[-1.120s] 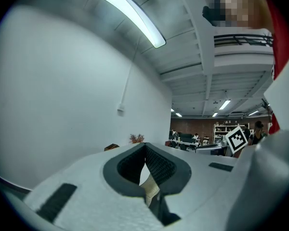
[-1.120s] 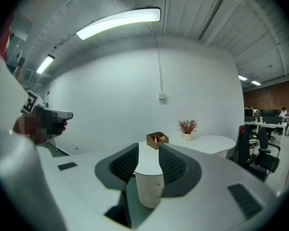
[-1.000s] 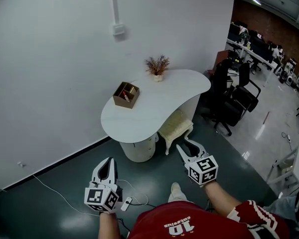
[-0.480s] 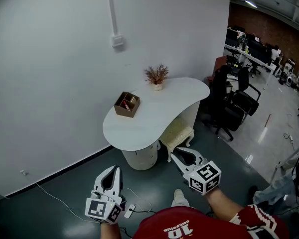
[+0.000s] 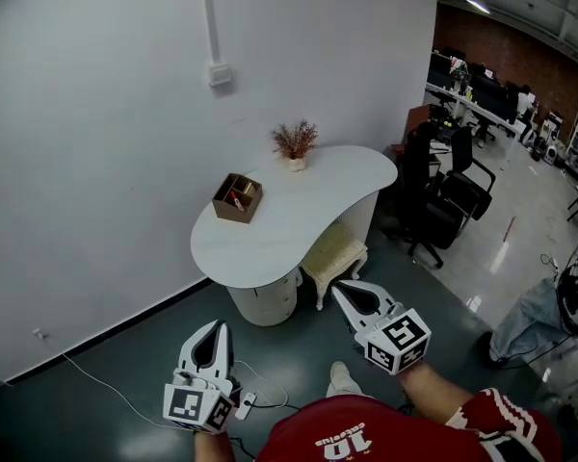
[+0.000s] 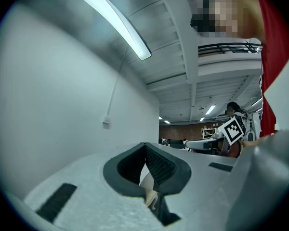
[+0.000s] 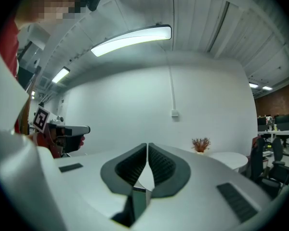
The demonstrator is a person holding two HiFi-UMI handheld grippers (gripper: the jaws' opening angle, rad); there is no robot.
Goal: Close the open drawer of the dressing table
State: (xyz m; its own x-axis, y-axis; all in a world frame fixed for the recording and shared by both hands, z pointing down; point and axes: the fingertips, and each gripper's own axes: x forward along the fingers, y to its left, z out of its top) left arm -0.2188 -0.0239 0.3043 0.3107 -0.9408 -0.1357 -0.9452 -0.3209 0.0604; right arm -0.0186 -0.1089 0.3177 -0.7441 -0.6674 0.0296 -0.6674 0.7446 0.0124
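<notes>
1. Nearby, the left gripper (image 5: 214, 327) hangs over the dark floor (image 5: 125, 383), jaws pressed together with nothing between them.
2. Beside it, the right gripper (image 5: 335, 286) has just been closing; its jaws now stand together, also empty.
3. Ahead, well apart from both, the dressing table (image 5: 299, 210) stands against the white wall (image 5: 96, 114). Its rounded base (image 5: 262, 301) sits under the worktop's near end, with a cream stool (image 5: 335, 250) just beside it. Whether a drawer stands open cannot be told.
4. On the worktop rest a brown box (image 5: 236, 197) and, farther back, a dried plant (image 5: 295, 142).
</notes>
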